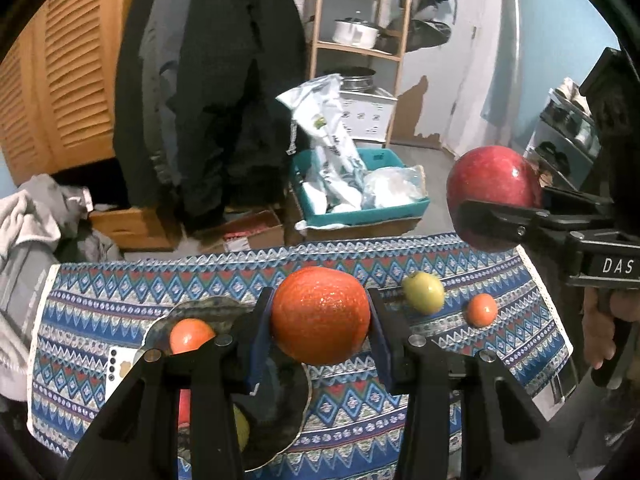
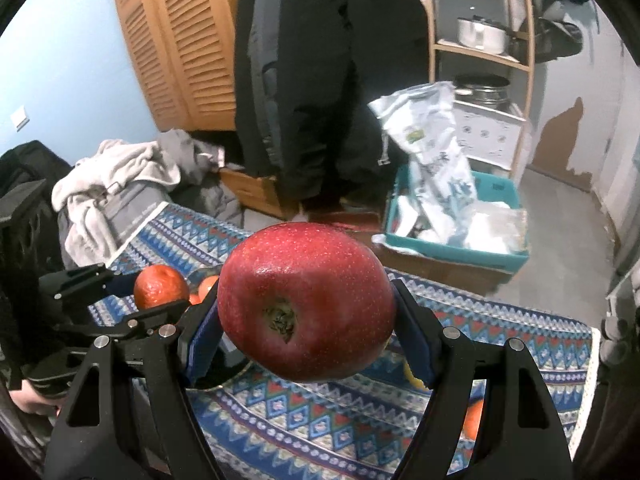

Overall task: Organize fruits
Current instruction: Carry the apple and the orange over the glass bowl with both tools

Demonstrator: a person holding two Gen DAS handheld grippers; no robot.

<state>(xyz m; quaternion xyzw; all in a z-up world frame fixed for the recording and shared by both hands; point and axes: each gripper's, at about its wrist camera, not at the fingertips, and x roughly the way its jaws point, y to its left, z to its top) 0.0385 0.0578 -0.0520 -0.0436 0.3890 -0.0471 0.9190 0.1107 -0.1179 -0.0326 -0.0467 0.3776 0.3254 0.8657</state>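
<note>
My left gripper point(image 1: 320, 316) is shut on a large orange point(image 1: 320, 314) and holds it above a dark plate point(image 1: 280, 400) on the patterned tablecloth point(image 1: 360, 400). The plate holds a small orange point(image 1: 190, 334) and partly hidden red and yellow fruits. My right gripper point(image 2: 308, 328) is shut on a red apple point(image 2: 306, 302), held in the air; it shows at the right of the left wrist view point(image 1: 494, 196). A yellow-green fruit point(image 1: 423, 292) and a small orange fruit point(image 1: 482, 310) lie on the cloth at the right.
A teal bin point(image 1: 360, 200) with plastic bags stands on the floor beyond the table. A heap of clothes point(image 1: 36, 240) lies at the left. Dark coats point(image 1: 208, 92) hang behind, next to a wooden shelf point(image 1: 360, 20).
</note>
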